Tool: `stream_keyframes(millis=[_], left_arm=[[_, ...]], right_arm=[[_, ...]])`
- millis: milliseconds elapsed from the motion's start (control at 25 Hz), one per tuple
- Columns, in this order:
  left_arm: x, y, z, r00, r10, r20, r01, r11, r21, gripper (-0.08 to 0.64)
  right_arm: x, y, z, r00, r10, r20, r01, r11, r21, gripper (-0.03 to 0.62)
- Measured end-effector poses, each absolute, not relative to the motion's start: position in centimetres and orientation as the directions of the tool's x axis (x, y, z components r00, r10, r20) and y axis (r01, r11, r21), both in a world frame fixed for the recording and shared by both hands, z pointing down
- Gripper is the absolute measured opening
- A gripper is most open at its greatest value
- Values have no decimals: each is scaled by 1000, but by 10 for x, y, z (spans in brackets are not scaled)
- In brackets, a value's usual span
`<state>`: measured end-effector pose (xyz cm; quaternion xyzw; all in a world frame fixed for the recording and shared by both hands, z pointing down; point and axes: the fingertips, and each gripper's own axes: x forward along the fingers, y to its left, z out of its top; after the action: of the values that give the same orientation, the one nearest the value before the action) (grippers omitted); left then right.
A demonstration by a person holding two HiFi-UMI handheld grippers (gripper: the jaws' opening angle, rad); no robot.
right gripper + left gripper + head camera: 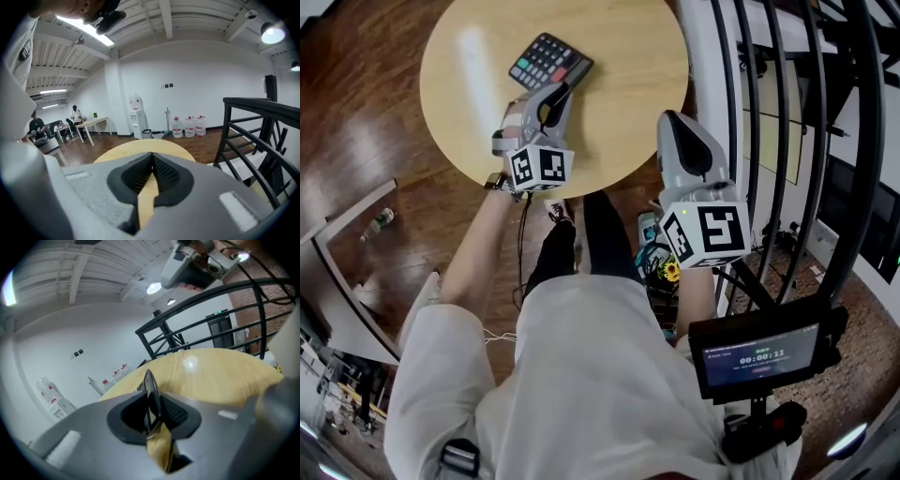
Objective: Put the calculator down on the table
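Head view shows the calculator (548,61) on the far side of the round table (628,84), keys up, its near end between the jaws of the left gripper (558,94). Left gripper view has the calculator (151,394) edge-on, a thin dark slab with the pads clamped on either side of it and the tabletop (211,376) beyond. The right gripper (673,120) hangs at the table's near right edge, well apart from the calculator; in the right gripper view its jaws (152,161) meet at the tips with nothing between them.
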<state>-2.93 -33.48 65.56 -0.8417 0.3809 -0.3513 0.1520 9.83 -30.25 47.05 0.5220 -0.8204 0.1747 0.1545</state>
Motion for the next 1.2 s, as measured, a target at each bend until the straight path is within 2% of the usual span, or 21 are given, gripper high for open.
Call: stream_keyframes(millis=[1200], left_arm=[[-28, -330, 677, 454, -709, 539, -490, -704, -514, 109]], right_arm=[[93, -300, 477, -426, -790, 441, -904, 391, -173, 0]])
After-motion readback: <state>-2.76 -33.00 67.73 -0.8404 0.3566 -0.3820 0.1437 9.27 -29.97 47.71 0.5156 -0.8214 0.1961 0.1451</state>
